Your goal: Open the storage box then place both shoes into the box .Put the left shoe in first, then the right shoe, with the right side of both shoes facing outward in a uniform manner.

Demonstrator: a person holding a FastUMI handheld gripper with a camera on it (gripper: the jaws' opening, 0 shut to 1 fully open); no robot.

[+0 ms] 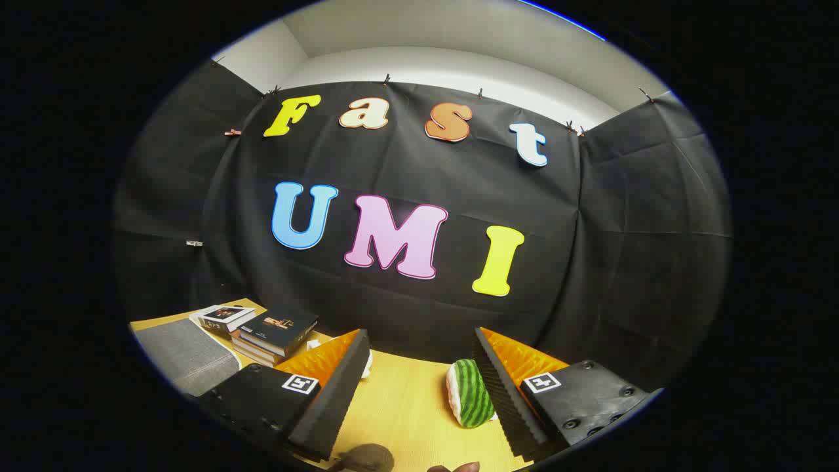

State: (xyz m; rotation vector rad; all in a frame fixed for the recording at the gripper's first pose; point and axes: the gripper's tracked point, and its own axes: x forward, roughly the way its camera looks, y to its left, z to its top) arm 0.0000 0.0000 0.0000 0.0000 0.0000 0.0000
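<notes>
My gripper [419, 334] is open, its two fingers spread wide above a wooden table [406, 413] with nothing between them. A shoe with a green striped watermelon pattern and a white sole [470, 393] lies on the table just inside the right finger, close to it but not held. A small white shape [368, 364] peeks out from behind the left finger; I cannot tell what it is. A grey fabric surface [187, 354], possibly the storage box, lies to the left of the left finger, partly cut off.
A stack of dark books [275, 331] sits on the table beyond the left finger, next to the grey fabric. A dark rounded object [367, 457] and what looks like a fingertip [459, 467] show below the fingers. Black cloth walls close off the back.
</notes>
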